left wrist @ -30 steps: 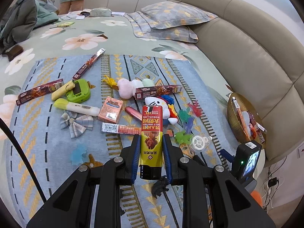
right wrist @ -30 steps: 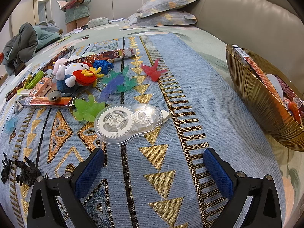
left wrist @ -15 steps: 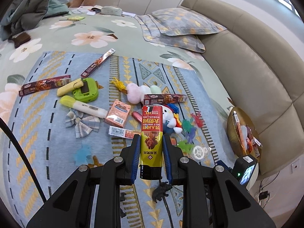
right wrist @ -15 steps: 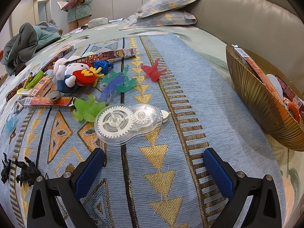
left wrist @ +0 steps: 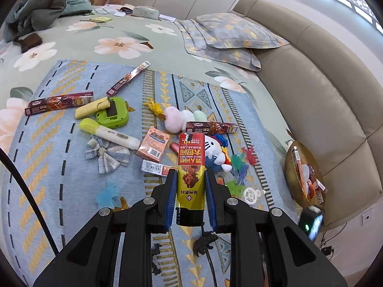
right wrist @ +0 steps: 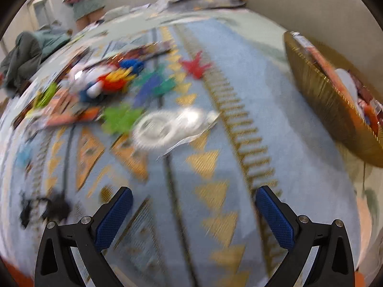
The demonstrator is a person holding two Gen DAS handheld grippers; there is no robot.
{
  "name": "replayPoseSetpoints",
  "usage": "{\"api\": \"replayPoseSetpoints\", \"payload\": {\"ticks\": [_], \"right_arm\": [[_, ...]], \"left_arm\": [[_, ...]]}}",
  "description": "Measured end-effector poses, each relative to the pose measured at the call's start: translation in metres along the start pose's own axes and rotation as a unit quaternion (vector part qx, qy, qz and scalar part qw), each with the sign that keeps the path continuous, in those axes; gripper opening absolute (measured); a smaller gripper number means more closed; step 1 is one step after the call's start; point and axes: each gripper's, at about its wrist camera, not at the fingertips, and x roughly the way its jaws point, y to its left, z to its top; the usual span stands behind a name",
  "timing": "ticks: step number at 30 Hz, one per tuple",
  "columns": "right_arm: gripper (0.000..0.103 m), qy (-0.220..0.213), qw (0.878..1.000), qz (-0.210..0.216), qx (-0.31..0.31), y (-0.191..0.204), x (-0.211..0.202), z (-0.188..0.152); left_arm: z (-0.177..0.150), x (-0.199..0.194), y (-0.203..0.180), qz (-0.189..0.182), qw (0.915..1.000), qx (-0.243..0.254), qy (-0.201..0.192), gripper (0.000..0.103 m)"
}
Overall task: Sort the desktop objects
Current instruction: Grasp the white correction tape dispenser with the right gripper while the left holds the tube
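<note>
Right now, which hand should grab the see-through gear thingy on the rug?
Probably the right. The right gripper is open and empty, with the clear gear thing just ahead. The left gripper is shut on the yellow tube.

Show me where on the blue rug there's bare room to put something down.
Free: the rug strip between the clear tape dispenser and the gold basket, and the stretch left of the plaid bow. Crowded: around the white plush.

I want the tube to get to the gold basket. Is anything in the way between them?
Nothing tall blocks it. The left gripper holds the tube lifted above the rug. Between it and the basket lie only low things: a plush toy, small plastic figures and a clear tape roller, all below the tube.
</note>
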Motion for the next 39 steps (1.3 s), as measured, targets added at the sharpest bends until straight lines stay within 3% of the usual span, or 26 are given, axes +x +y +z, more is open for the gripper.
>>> {"api": "replayPoseSetpoints", "payload": {"ticks": [1,2,6,10,13,17,21,24,26,30,35,37,39], "right_arm": [[0.103,-0.016,0.999,0.032,-0.019,0.011,-0.012,-0.003],[0.103,-0.026,0.999,0.038,-0.029,0.016,-0.018,-0.004],[0.103,-0.073,0.995,-0.012,-0.066,0.029,-0.038,0.017],[0.102,-0.044,0.995,-0.023,-0.087,0.014,-0.016,0.04],[0.1,-0.039,0.989,-0.03,-0.136,0.012,-0.006,0.049],[0.1,-0.006,0.982,0.039,-0.183,-0.003,0.008,0.062],[0.1,0.01,0.986,0.071,-0.152,-0.018,0.025,0.077],[0.101,0.063,0.98,0.149,-0.112,-0.028,0.044,0.084],[0.101,0.073,0.978,0.159,-0.117,-0.025,0.042,0.08],[0.101,0.107,0.959,0.226,-0.134,-0.006,0.017,0.049],[0.1,0.055,0.975,0.151,-0.151,0.011,-0.004,0.029],[0.087,0.043,0.978,0.146,-0.144,0.011,-0.001,0.032],[0.06,0.053,0.98,0.128,-0.147,0.014,0.007,0.035]], "left_arm": [[0.0,0.001,0.001,-0.001,1.0,-0.001,0.001,0.02],[0.0,0.001,0.001,-0.004,1.0,-0.003,0.003,0.02],[-0.001,0.001,0.001,-0.005,1.0,-0.003,0.004,0.02],[0.0,0.002,0.002,-0.007,0.9999,-0.005,0.007,0.02],[-0.002,0.007,0.001,-0.001,0.9999,-0.001,0.016,0.02],[-0.003,0.014,-0.001,0.004,0.9997,0.007,0.023,0.02],[-0.003,0.018,0.0,-0.002,0.9994,0.003,0.034,0.02],[-0.003,0.02,0.001,-0.001,0.9993,0.003,0.038,0.02],[-0.004,0.021,0.001,-0.002,0.9991,0.002,0.041,0.02],[-0.004,0.02,0.001,-0.015,0.9989,-0.003,0.045,0.02],[-0.004,0.017,-0.001,-0.019,0.999,0.001,0.041,0.02],[-0.005,0.019,0.0,-0.015,0.9989,0.002,0.044,0.02],[-0.004,0.021,0.001,-0.013,0.9989,0.0,0.046,0.02]]}}
